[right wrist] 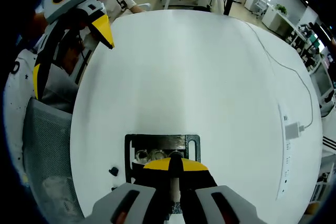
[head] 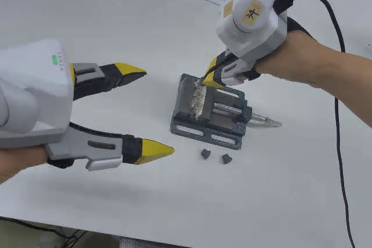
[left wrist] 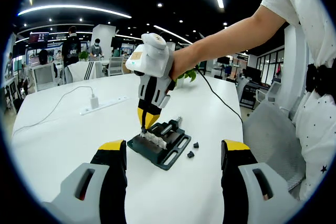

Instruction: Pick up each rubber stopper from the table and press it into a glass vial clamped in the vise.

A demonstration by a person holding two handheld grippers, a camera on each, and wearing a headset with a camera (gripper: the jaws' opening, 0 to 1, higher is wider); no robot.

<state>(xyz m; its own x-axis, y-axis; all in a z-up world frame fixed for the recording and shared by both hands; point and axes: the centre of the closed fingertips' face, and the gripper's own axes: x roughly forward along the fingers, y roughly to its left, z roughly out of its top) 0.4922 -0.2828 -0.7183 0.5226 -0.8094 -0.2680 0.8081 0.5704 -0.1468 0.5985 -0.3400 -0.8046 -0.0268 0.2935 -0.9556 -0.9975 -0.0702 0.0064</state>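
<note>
**A:** Stoppers [head: 205, 154] first: where do they lie from the vise [head: 192, 127]?

**B:** Two sit loose on the table [head: 104, 21] just on my near side of the vise, close together. Nearer to me than those, my left gripper [head: 157, 112] hangs well short of the vise with its jaws spread wide and nothing between them.

**A:** And the vials?

**B:** A row of vials [head: 197, 103] stands upright, clamped in the vise. My right gripper [head: 204, 81] reaches in from the far side of the vise. Its jaws are drawn together and point down at the top of that row. I cannot tell whether a stopper is pinched between them, because the tips hide it.

**A:** How would you press well?

**B:** As I judge it, I should centre the tips over one vial mouth and push straight down its axis, never sideways. Rubber entering tilted will likely jam, and glass won't forgive a hard shove, so I'd press slowly and evenly. If the vise slides, my left gripper could brace its base.
</note>
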